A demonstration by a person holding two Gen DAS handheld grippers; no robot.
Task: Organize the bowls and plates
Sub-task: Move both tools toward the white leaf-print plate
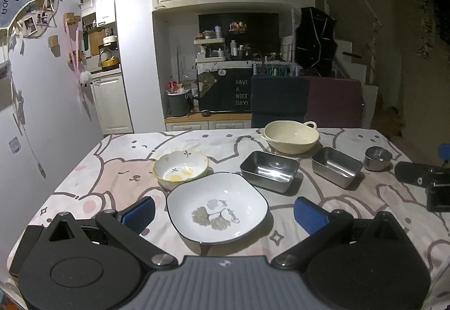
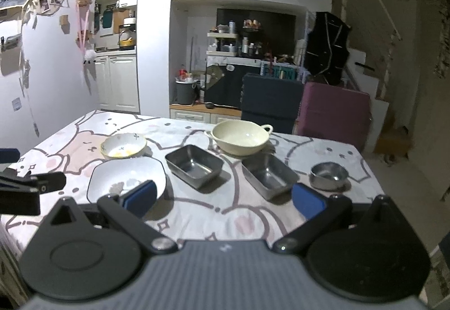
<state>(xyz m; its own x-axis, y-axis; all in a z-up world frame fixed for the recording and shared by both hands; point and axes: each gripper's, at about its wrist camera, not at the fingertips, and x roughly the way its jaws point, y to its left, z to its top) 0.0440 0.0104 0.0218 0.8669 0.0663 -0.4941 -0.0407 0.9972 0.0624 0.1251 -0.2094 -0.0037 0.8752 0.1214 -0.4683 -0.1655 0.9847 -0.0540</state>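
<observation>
Left hand-held gripper (image 1: 225, 211) hovers low over the near edge of the desk (image 1: 118, 152), blue-padded jaws spread wide, nothing between them. White square plate with dark rim and leaf print (image 1: 216, 205) sits on the cloth just ahead, between the two pads, not touched. Right hand-held gripper (image 2: 225, 197) also spread wide and empty, aimed further right along the desk; its black body shows at the right edge of the left wrist view.

Desk covered with a pink-and-white bear-print cloth (image 2: 197, 214). Small round ceramic bowl with yellow rim and leaf pattern (image 1: 181, 167) stands just behind the square plate on the left, very close, contact unclear. Two rectangular stainless steel trays: left one (image 1: 269, 170) just right of the plate, right one (image 1: 337, 166) near it, a gap between them. Cream round ceramic bowl with two handles (image 1: 291, 136) sits behind the trays, toward the far edge. Small round stainless steel cup (image 2: 329, 175) is rightmost, beside the right tray, apart from it. All dishes upright, none stacked.
</observation>
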